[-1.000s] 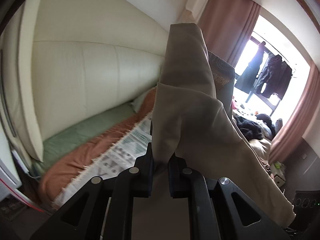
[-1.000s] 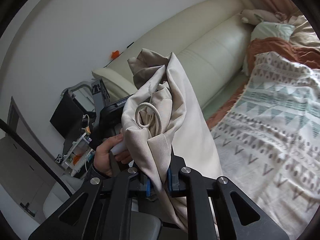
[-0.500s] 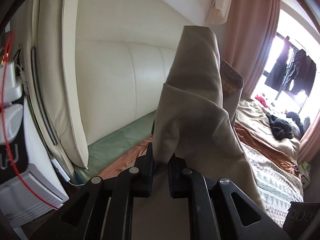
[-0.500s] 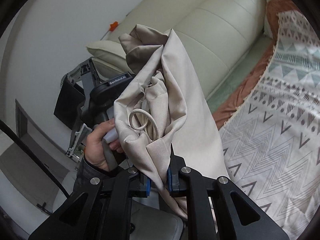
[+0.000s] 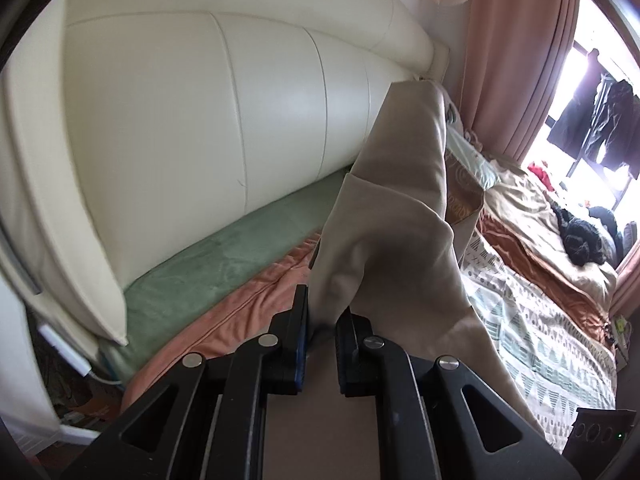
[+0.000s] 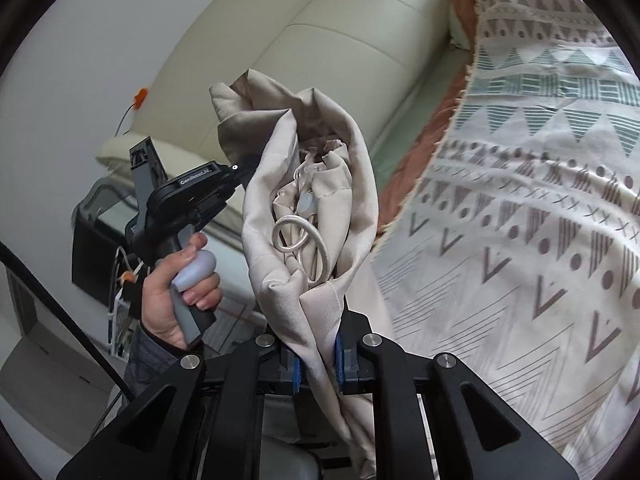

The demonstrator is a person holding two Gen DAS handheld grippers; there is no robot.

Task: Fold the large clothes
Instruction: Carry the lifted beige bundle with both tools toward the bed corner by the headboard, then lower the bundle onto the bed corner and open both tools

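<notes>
Beige garment (image 6: 316,216): smooth matte woven cloth, bunched into a vertical roll in the right wrist view, folds wrapped around a gathered hem with a pale drawcord loop (image 6: 298,236) coiled in the middle. It's held up in the air above the bed, not resting on anything. In the left wrist view the same cloth (image 5: 396,248) stands as a tall draped peak with one soft crease, and its tail falls off lower right.

Right gripper (image 6: 316,364): fingers narrow, pinching a thick bundle of the cloth between blue pads. Left gripper (image 5: 322,344): fingers narrow, clamped on a thin fold at the base of the peak. Left gripper body (image 6: 188,204) also shows in the right wrist view, black plastic, grey handle, held by a bare hand (image 6: 176,292) just left of the bundle.

Around: cream leather headboard (image 5: 224,128), glossy, padded, seamed panels. Below it a green plush sheet (image 5: 224,264), then a rust-orange blanket edge (image 5: 240,312), then a white bedspread (image 6: 528,216) with grey/teal geometric print. Pink curtain (image 5: 516,52) beside a bright window.

Versus 0.5 s ago: left camera has swung toward the bed, so more headboard and bedspread are in view and the cloth peak sits lower and further right. The right bundle has opened slightly at the top; both grips unchanged.
</notes>
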